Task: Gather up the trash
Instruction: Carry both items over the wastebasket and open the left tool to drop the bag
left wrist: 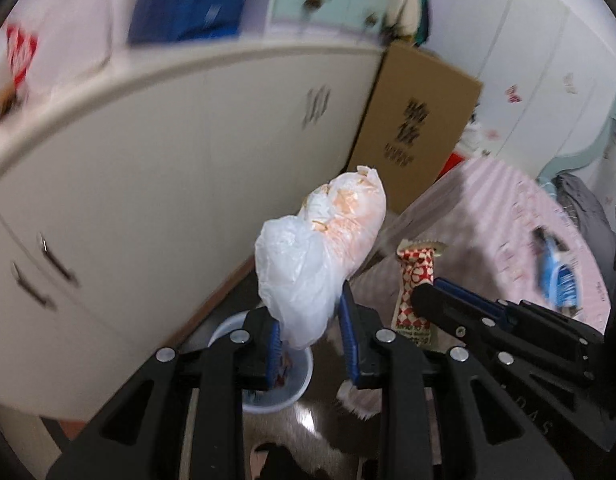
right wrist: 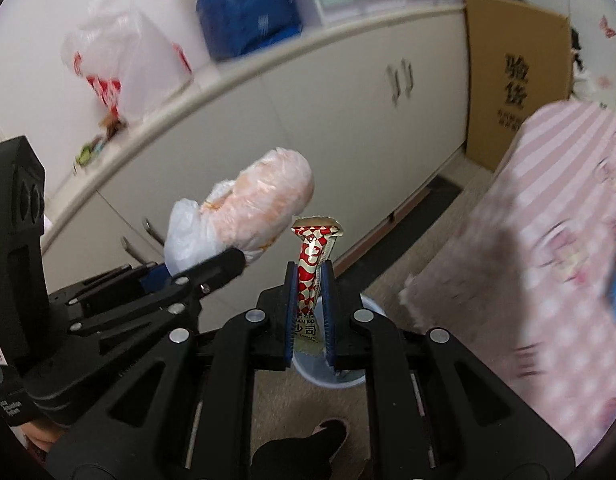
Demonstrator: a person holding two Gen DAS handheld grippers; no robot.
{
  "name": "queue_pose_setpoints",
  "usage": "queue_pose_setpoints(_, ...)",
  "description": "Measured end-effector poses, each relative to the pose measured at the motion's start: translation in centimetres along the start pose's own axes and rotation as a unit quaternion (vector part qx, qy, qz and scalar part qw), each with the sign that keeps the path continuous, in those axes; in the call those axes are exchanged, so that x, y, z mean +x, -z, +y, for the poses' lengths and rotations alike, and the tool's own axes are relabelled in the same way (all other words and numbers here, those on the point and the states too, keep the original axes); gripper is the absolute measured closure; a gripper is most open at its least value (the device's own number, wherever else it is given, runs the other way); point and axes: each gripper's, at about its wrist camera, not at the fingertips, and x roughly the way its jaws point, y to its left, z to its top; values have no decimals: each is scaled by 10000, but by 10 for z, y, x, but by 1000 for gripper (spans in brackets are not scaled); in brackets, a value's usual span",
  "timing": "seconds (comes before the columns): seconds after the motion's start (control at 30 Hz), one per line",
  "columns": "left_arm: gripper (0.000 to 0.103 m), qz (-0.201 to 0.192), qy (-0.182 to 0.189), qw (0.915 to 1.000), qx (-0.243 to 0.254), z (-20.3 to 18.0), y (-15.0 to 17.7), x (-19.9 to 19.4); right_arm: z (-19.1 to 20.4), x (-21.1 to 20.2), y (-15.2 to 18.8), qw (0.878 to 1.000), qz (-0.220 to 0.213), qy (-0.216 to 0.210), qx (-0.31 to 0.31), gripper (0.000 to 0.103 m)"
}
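My left gripper is shut on a crumpled clear plastic bag with orange stains, which sticks up from between the blue pads. The same bag shows at the left in the right wrist view. My right gripper is shut on a red-and-white patterned snack wrapper, held upright; that wrapper also appears to the right in the left wrist view. A pale blue bin stands on the floor below both grippers, and its rim peeks out under the right fingers.
A long white cabinet runs along the left, with plastic bags and a blue pack on top. A cardboard box leans at its end. A pink striped bed cover fills the right. A dark slipper is below.
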Motion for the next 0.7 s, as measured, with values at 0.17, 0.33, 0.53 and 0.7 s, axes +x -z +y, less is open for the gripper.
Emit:
queue_pose_setpoints(0.17,77,662,-106,9973,-314,34,32,55,-5,60,25,9989,448,90,140,91)
queue_pose_setpoints(0.33,75,1163,-130,9913,-606,56,52,101,-14,106,43,9962,800,218,256,91)
queue_pose_setpoints(0.53,73,1403,-148,9870,-775,68,61,133,-26,138,56,9931,1046,243,467,91)
queue_pose_setpoints(0.7,41,1371,-374,9853,-946,75,62,145,-32,151,63,9920,1106,252,557,92)
